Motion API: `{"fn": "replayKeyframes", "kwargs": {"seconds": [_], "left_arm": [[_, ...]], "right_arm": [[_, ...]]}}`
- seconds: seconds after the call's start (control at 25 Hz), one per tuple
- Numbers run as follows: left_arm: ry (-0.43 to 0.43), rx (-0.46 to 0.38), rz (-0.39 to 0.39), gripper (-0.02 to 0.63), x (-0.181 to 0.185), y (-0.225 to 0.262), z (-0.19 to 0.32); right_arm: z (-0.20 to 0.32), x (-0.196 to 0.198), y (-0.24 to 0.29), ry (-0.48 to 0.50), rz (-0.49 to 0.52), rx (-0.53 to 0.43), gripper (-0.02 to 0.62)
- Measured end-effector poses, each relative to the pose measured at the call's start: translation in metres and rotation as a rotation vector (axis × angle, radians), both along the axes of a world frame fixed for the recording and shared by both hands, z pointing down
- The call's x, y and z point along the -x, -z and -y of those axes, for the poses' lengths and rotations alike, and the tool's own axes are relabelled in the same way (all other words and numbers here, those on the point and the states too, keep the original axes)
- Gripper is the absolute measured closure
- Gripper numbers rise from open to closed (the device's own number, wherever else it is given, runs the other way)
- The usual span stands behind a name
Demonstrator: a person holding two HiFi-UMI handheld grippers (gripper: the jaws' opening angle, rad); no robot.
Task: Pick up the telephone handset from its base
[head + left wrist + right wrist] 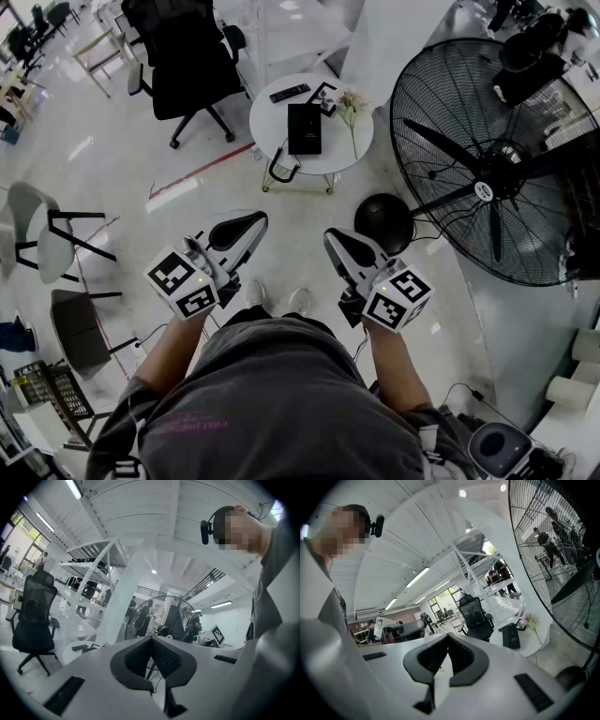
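The black telephone [305,128] lies on a small round white table [352,155], its cord [281,170] hanging over the near rim. In the right gripper view the telephone [512,636] shows far off on that table. My left gripper [257,221] and right gripper [332,240] are held side by side at waist height, well short of the table and pointing towards it. Both are shut with nothing between the jaws, as the left gripper [151,639] and right gripper [448,637] show in their own views.
A remote [290,92] and a flower stem [352,112] share the table. A large floor fan [497,159] stands at the right with its round base [382,222] near my right gripper. A black office chair [187,56] is behind the table, and other chairs [52,239] stand at the left.
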State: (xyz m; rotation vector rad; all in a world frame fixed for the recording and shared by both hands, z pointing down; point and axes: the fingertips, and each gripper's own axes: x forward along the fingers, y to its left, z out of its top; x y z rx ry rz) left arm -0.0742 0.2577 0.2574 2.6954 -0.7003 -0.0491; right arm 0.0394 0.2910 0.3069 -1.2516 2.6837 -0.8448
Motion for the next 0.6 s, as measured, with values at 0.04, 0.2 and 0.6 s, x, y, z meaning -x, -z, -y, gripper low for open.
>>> {"fn": "replayKeyframes", "kwargs": {"seconds": [0.04, 0.2, 0.6], "left_arm": [[0.001, 0.001, 0.000, 0.592, 0.000, -0.001, 0.001], [0.004, 0.004, 0.001, 0.592, -0.001, -0.003, 0.002], [0.034, 0.005, -0.003, 0.592, -0.027, -0.012, -0.005]], "right_arm": [[0.001, 0.000, 0.000, 0.001, -0.004, -0.001, 0.575], [0.003, 0.000, -0.001, -0.006, -0.008, -0.003, 0.575], [0.000, -0.032, -0.016, 0.006, 0.004, 0.010, 0.574]]}}
